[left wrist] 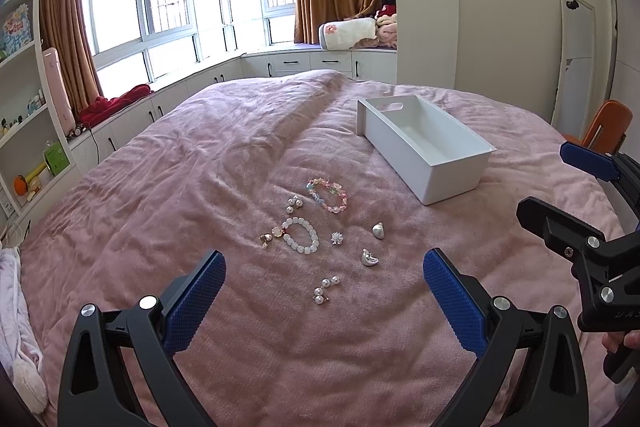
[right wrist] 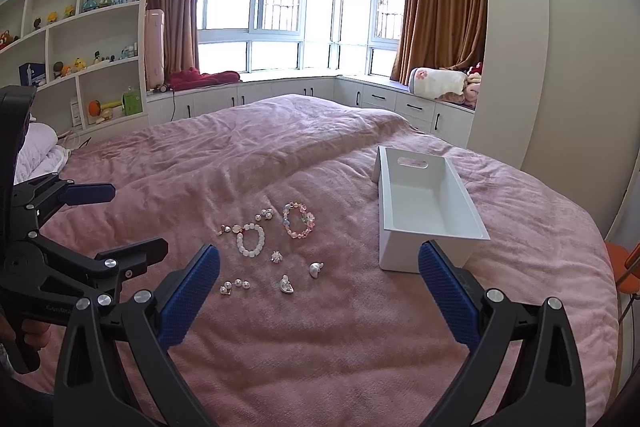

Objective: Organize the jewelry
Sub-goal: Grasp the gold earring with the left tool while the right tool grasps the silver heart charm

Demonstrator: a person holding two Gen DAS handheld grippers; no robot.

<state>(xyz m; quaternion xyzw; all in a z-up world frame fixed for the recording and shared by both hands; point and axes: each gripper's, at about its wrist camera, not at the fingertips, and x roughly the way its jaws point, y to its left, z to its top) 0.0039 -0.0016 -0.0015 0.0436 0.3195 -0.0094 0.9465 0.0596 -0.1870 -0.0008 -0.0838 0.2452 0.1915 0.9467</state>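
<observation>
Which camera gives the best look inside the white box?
The right wrist view: it looks down the white box lengthwise, showing its bare floor and handle slot. The left wrist view shows the box farther off at an angle, its near wall hiding some floor.

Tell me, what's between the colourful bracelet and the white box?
Only bare pink blanket lies between the colourful bracelet and white box, clearest in the right wrist view.

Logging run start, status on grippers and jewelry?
Left gripper open, right gripper open, both empty. Jewelry loose on bedspread; white bin empty. Nothing in the way.
</observation>
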